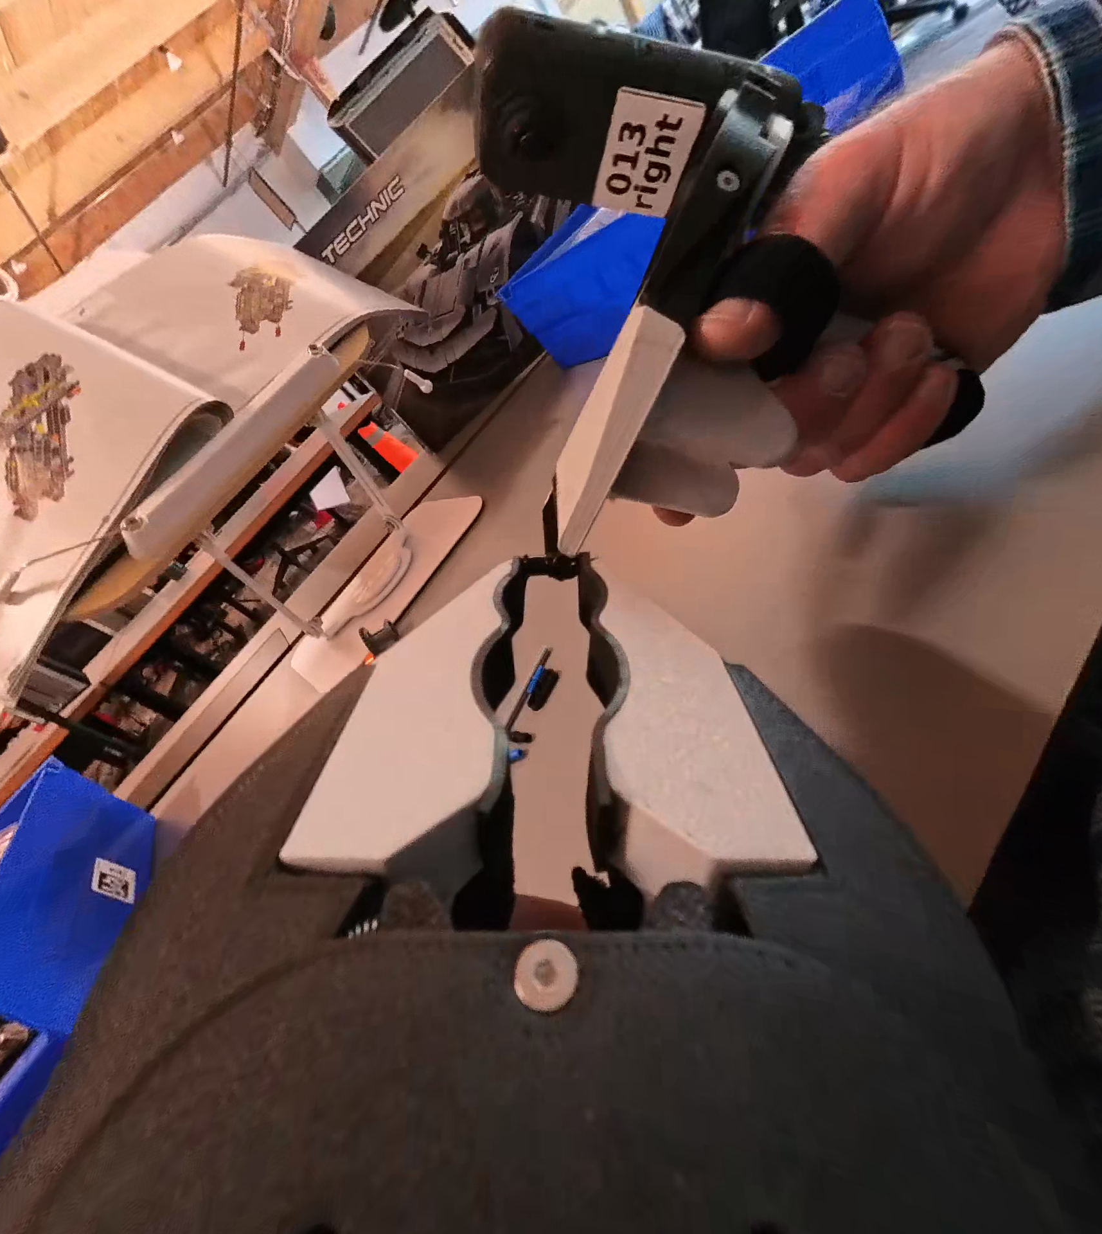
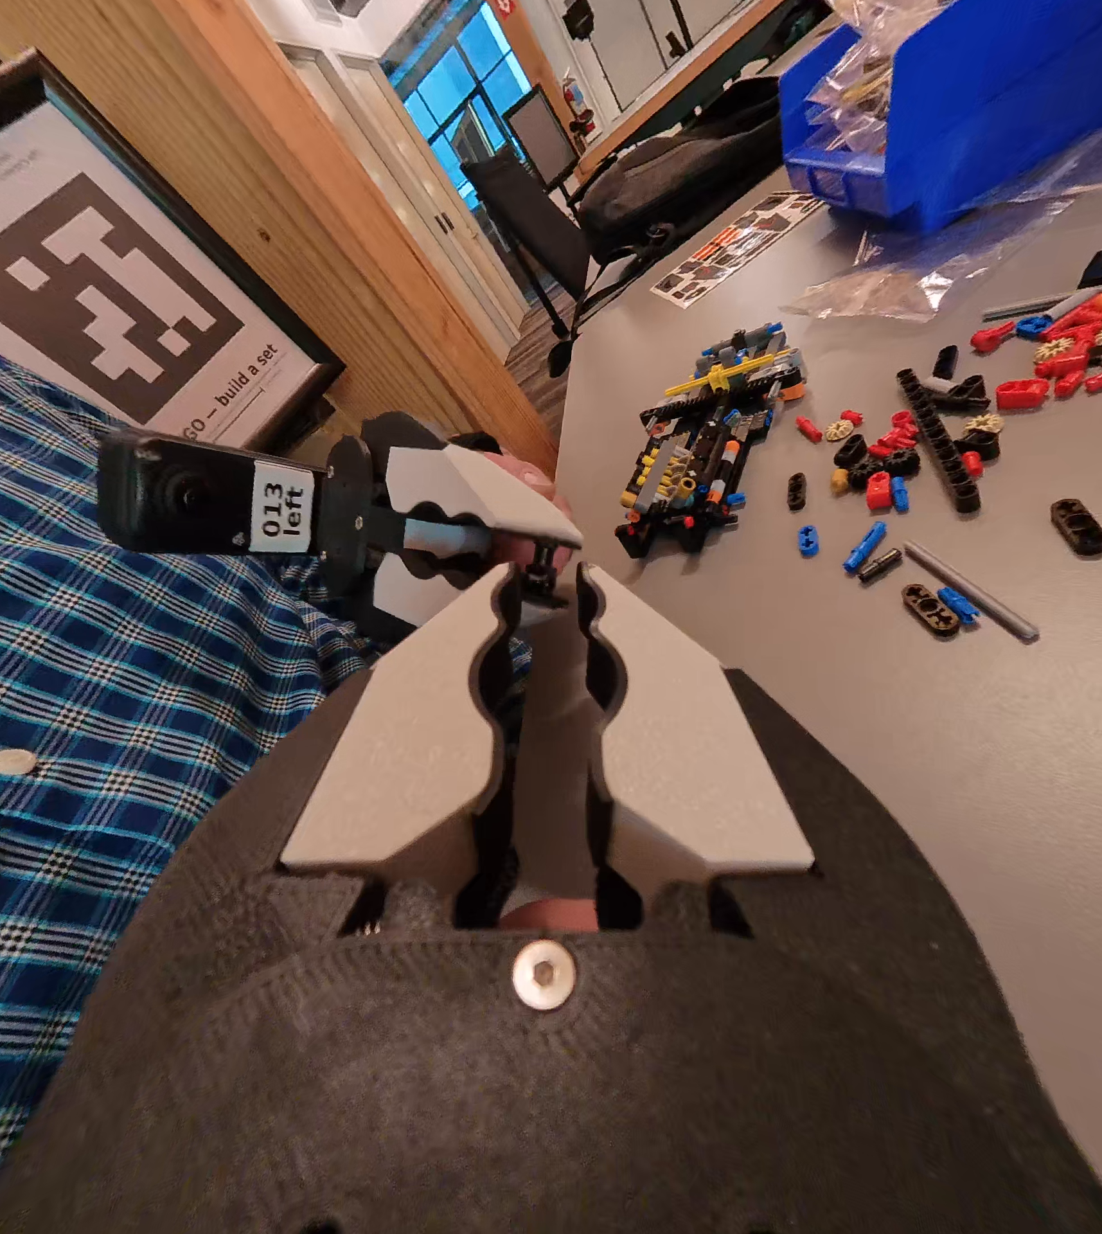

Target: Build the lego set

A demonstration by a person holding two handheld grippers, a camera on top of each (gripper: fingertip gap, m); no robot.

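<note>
My left gripper (image 1: 553, 566) is shut on a small black Lego piece (image 1: 551, 567), held above the table. My right gripper (image 1: 568, 544) comes down from above and its tips meet the same piece. In the right wrist view, my right gripper (image 2: 547, 573) has its jaws narrowed around the black piece (image 2: 538, 577), and the left gripper (image 2: 565, 544) reaches in from the left. The partly built Lego model (image 2: 708, 441) lies flat on the grey table (image 2: 868, 768), apart from both grippers.
Several loose red, black, blue and tan pieces (image 2: 922, 441) lie right of the model. A blue bin (image 2: 975, 107), plastic bags (image 2: 868, 294) and a sticker sheet (image 2: 735, 247) sit behind. An open instruction booklet (image 1: 67, 414) on a stand, the set box (image 1: 441, 267) and another blue bin (image 1: 47, 901) are at the left. Less than 4 cm separates the two grippers' tips. Left tips and right tips are each some 15 cm from the partly built Lego model (image 2: 708, 441).
</note>
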